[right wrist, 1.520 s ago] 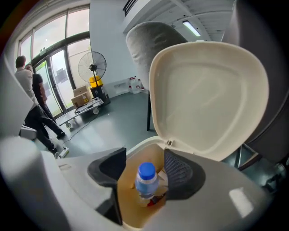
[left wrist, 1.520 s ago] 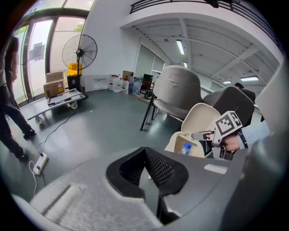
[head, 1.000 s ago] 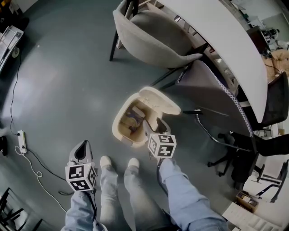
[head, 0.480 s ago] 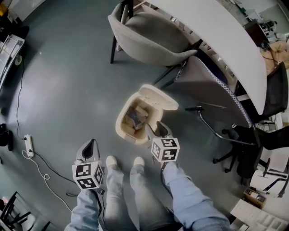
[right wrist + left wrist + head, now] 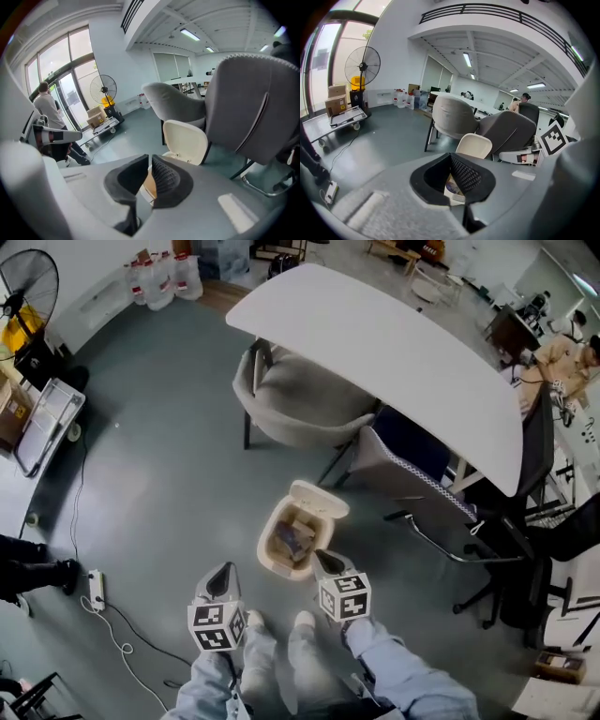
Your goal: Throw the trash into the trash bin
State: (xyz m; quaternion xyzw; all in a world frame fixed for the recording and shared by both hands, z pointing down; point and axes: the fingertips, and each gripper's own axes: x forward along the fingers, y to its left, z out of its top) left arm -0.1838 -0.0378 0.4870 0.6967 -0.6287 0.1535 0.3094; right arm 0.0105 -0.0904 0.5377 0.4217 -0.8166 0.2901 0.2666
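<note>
Left tool (image 5: 221,571): jaws together, nothing between them.
Right tool (image 5: 324,558): jaws almost together, have just been closing, nothing between them.
Bin (image 5: 265,551): on the floor (image 5: 159,474), just ahead of and below both tools, nearer the right one.
Lid (image 5: 320,500): tipped up on the bin's far side from the tools.
Trash (image 5: 293,540): lies inside the bin, below and just ahead of the right tool's tips.
Chairs (image 5: 300,409): beyond the bin, at the white bench (image 5: 394,352).

Grey floor (image 5: 159,427); white table (image 5: 394,362); grey chairs (image 5: 300,413); standing fan (image 5: 23,282); ceiling strip lights (image 5: 467,59).
</note>
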